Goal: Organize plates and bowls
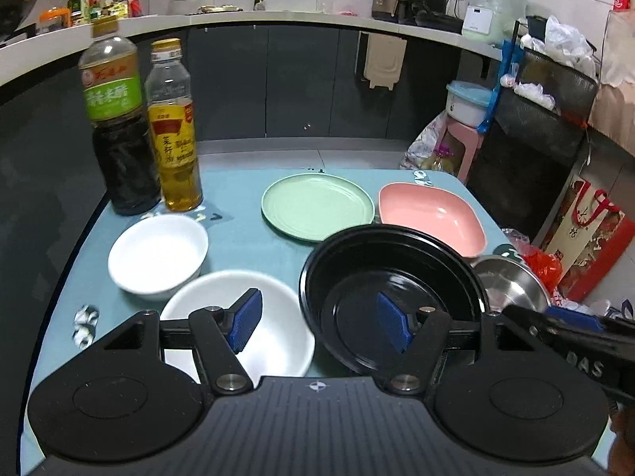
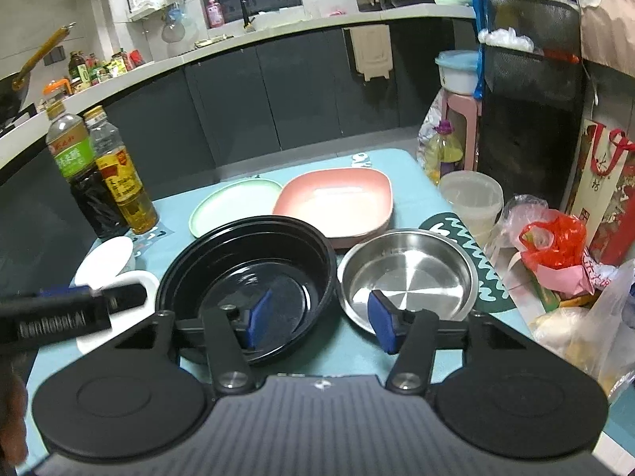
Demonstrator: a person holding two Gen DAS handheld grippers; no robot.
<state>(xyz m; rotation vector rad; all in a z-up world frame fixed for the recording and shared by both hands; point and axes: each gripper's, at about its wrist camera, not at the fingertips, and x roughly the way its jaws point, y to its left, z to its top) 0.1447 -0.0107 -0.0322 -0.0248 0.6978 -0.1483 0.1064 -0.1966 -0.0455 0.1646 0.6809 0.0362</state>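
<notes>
My left gripper [image 1: 319, 325] is open, low over the blue table. Its left pad hangs over a large white bowl [image 1: 278, 317] and its right pad over a black bowl [image 1: 397, 261]. A smaller white bowl [image 1: 158, 256] sits behind and to the left. Farther back lie a green plate [image 1: 317, 206] and a pink square dish [image 1: 432, 214]. My right gripper [image 2: 320, 321] is open too, astride the black bowl's [image 2: 246, 254] right rim. Its right pad hangs over a steel dish [image 2: 408, 273], and neither pad touches anything.
Two tall sauce bottles [image 1: 119, 131] [image 1: 174, 139] stand at the table's back left. A clear plastic tub [image 2: 472, 198] and plastic bags [image 2: 555, 238] crowd the right edge. A red gift bag [image 2: 607, 182] stands beyond the table.
</notes>
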